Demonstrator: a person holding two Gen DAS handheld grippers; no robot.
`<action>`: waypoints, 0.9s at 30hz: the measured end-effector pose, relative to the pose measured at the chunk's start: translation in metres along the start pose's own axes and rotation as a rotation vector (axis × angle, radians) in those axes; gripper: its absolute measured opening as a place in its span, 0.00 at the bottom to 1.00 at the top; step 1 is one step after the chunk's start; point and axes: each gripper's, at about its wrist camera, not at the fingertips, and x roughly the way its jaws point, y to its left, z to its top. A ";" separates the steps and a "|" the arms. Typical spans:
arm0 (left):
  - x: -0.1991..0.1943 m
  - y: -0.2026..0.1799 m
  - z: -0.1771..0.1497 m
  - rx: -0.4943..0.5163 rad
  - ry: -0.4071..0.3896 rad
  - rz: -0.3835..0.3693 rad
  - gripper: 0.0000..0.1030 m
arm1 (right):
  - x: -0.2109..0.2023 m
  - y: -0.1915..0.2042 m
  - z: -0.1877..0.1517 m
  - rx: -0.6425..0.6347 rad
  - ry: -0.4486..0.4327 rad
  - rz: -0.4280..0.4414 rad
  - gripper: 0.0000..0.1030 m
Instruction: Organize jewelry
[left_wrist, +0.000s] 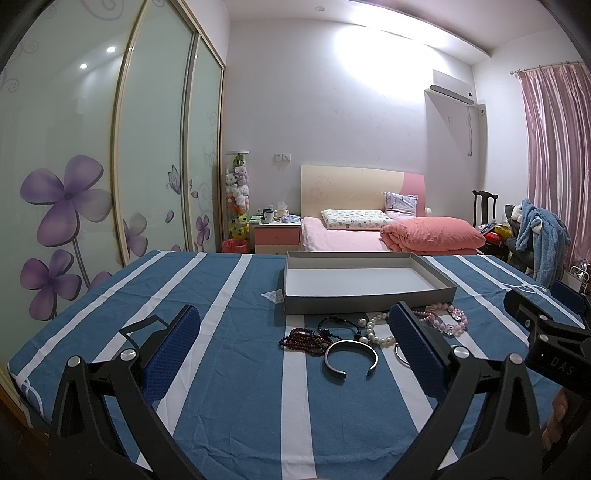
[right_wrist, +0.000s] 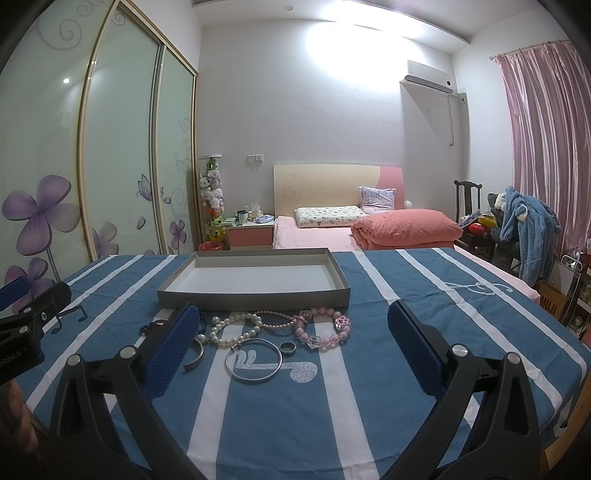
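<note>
Left gripper (left_wrist: 295, 343): fingers are held wide apart above the cloth, nothing is gripped.
Right gripper (right_wrist: 291, 332): also spread wide, empty.
Jewelry (right_wrist: 258, 332): laid on the striped tablecloth (right_wrist: 424, 295), just before the grey tray (right_wrist: 255, 297).
Tray: nothing is seen inside.

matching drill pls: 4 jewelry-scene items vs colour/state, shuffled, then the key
Items
1. tray
2. open cuff bangle
3. chunky bead bracelet
4. thin hoop bangle

States
A. pink beads, lying in front of the tray
B. grey, nothing in it
C. closed silver ring of wire, flat on the cloth
D. metal band with a gap, flat on the cloth

Pairs: 1-B, 2-D, 3-A, 4-C
</note>
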 end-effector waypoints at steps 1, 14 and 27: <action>0.000 0.000 0.000 0.000 0.000 0.000 0.98 | 0.000 0.000 0.000 0.000 0.000 0.000 0.96; 0.001 -0.001 -0.003 -0.002 0.008 0.000 0.98 | 0.002 0.000 -0.002 0.001 0.007 0.000 0.96; 0.051 0.009 -0.014 -0.021 0.231 -0.009 0.98 | 0.067 0.000 -0.019 0.009 0.282 0.080 0.96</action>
